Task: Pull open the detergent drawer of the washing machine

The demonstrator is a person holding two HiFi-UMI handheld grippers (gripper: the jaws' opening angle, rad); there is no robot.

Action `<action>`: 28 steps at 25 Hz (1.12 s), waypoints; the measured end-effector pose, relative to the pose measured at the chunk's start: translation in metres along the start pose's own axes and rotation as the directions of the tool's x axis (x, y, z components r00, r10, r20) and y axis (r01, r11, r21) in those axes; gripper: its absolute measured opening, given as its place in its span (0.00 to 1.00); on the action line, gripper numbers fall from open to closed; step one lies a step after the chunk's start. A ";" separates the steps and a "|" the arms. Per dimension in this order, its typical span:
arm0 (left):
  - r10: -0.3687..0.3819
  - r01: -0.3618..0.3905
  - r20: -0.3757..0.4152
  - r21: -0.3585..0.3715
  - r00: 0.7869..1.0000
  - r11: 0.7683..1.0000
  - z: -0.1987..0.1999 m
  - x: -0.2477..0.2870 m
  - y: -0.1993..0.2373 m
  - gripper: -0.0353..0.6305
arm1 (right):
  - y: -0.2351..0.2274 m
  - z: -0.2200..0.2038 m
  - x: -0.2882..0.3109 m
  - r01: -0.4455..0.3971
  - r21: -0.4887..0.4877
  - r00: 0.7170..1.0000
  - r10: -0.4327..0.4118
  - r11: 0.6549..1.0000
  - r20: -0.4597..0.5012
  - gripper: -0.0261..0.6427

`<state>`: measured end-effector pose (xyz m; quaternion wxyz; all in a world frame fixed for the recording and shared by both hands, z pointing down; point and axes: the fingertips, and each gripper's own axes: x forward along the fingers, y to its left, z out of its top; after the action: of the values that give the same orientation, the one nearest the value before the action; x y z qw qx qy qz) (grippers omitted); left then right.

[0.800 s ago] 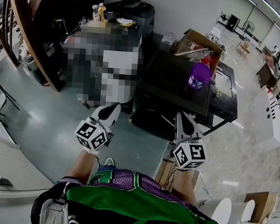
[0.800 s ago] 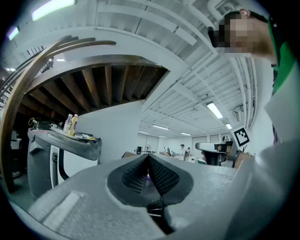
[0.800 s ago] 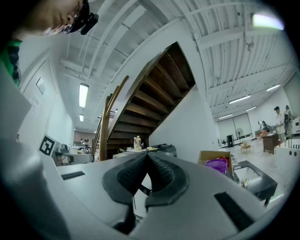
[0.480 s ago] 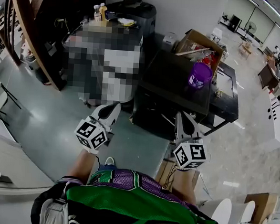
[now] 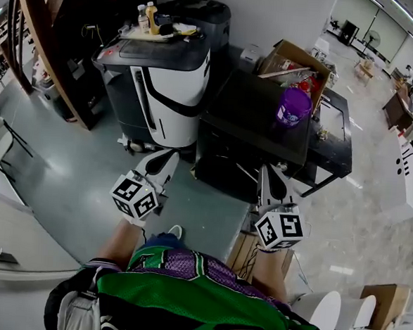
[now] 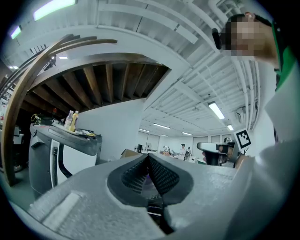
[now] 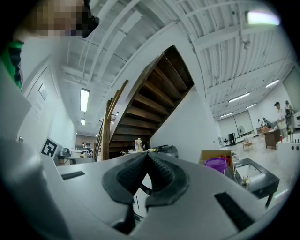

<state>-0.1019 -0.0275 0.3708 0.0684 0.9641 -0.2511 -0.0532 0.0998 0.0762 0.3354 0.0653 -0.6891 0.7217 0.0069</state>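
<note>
With both pairs of jaws pressed together and nothing between them, the left gripper (image 5: 163,166) and right gripper (image 5: 270,181) are held about level, side by side, in front of the person's body. Ahead of the left gripper, well apart from its tips, stands the washing machine (image 5: 171,88), a white body with a dark curved stripe and a grey top. Bottles (image 5: 146,15) and small clutter sit at the far side of that top. The detergent drawer cannot be made out for certain from here; it is likely in the grey top band, and neither gripper touches it. Such a drawer is probably light, rigid plastic that slides straight out a little stiffly. It is best taken by its front lip with opened jaws and pulled evenly, since smooth plastic may slip. Ahead of the right gripper is a black table (image 5: 246,107) carrying a purple bucket (image 5: 294,107) and a cardboard box (image 5: 298,61), its corner close beside the machine. Bare floor (image 5: 71,179) lies between the grippers and the machine, leaving room to step in; a staircase (image 5: 32,36) rises beyond the left gripper's outer side
</note>
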 end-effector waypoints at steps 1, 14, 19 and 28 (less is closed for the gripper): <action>-0.004 0.004 -0.006 -0.002 1.000 1.000 -0.001 0.001 -0.001 0.08 | -0.001 -0.002 0.000 -0.001 0.009 1.000 0.001 1.000 -0.001 0.04; -0.084 0.083 -0.018 -0.048 0.996 0.995 -0.013 0.070 0.034 0.08 | -0.030 0.000 0.042 0.050 0.008 0.999 -0.050 0.999 0.001 0.04; -0.119 0.118 -0.003 -0.071 0.993 0.990 -0.013 0.109 0.061 0.08 | -0.039 0.006 0.082 0.054 -0.020 0.998 -0.053 0.998 0.018 0.04; -0.163 0.163 0.009 -0.052 0.987 0.985 -0.005 0.166 0.104 0.08 | -0.054 0.008 0.147 0.073 -0.038 0.997 -0.072 0.997 0.029 0.04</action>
<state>-0.0064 -0.1987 0.3809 0.0884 0.9791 -0.1700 -0.0675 0.1482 -0.0718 0.3166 0.0622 -0.7158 0.6949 0.0281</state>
